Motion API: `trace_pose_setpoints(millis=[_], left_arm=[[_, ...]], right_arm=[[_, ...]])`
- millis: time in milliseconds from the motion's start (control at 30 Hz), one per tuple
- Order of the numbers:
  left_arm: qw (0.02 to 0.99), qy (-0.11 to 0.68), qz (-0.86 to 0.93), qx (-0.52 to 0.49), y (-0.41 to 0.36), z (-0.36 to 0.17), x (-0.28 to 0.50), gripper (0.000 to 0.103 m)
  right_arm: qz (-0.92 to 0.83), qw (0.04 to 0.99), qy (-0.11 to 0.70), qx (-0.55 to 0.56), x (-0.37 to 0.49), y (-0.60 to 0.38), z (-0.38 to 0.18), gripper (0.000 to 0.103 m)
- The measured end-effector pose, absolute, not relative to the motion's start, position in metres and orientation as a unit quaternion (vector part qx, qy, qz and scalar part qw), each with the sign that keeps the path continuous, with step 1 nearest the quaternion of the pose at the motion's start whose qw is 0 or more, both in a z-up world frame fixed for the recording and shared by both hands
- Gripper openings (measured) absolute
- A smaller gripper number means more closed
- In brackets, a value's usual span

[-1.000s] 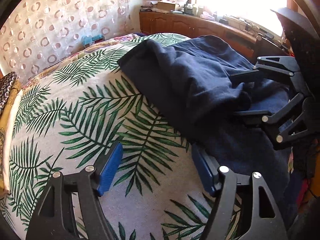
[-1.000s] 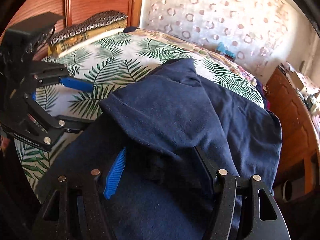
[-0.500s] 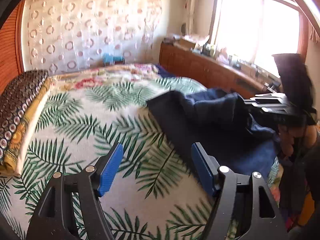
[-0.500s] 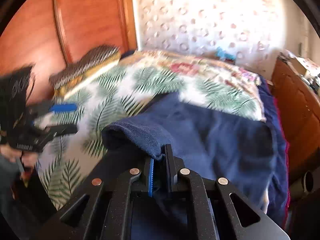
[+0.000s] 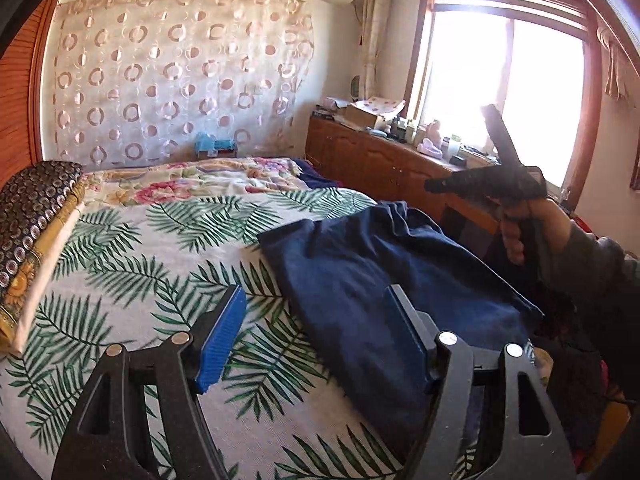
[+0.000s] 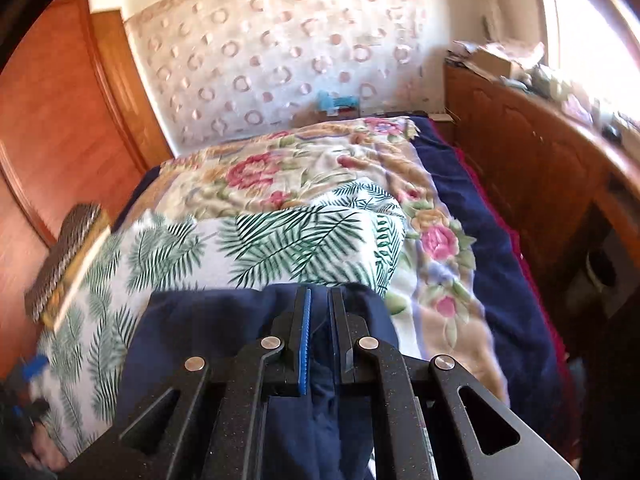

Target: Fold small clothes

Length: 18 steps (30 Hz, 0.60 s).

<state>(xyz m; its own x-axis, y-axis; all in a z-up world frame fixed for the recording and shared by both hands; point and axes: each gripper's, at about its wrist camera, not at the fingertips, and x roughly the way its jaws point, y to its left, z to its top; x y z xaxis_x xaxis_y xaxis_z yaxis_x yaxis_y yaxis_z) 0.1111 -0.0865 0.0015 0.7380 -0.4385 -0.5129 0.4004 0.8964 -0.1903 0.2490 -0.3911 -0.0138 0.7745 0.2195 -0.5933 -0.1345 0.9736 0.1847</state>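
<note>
Right claw (image 6: 318,308) pinched tight on a fold of the navy garment (image 5: 384,276), low centre of the right wrist view. Left claw (image 5: 316,336) gaping wide and empty at lower centre, above the garment's edge on the palm-print bed (image 5: 132,264).

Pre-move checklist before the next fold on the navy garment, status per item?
1. Right tool clamped on the navy garment: ok, fabric pinched between shut pads.
2. Left tool free for a second grasp: ok, open, nothing between its pads.
3. Garment clear of the folded patterned pile at the bed's edge: ok, apart.
4. Bare palm-leaf sheet beside the garment to lay it on: ok.
5. Garment lying flat: not ok, bunched and partly lifted.
6. Which part of the garment the right tool holds: cannot tell.
</note>
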Motion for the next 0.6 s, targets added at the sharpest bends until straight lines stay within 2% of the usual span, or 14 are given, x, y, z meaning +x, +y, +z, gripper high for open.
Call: trace_pose_setpoints(millis=[133, 200, 333, 600], left_arm=[[0.923, 0.298, -0.242, -0.038, -0.091, 0.0, 0.111, 0.072], [0.925, 0.296, -0.235, -0.031, -0.094, 0.0, 0.11, 0.072], [0.928, 0.296, -0.224, -0.031, -0.097, 0.0, 0.11, 0.072], [0.927, 0.302, -0.224, -0.022, -0.1, -0.005, 0.108, 0.072]], right_arm=[[0.116, 0.935, 0.328, 0.063, 0.247, -0.381, -0.019, 0.009], [0.122, 0.931, 0.34, 0.043, 0.253, -0.371, -0.024, 0.013], [0.133, 0.912, 0.387, 0.035, 0.282, -0.369, -0.036, 0.036], [0.134, 0.884, 0.437, 0.099, 0.324, -0.38, -0.051, 0.038]])
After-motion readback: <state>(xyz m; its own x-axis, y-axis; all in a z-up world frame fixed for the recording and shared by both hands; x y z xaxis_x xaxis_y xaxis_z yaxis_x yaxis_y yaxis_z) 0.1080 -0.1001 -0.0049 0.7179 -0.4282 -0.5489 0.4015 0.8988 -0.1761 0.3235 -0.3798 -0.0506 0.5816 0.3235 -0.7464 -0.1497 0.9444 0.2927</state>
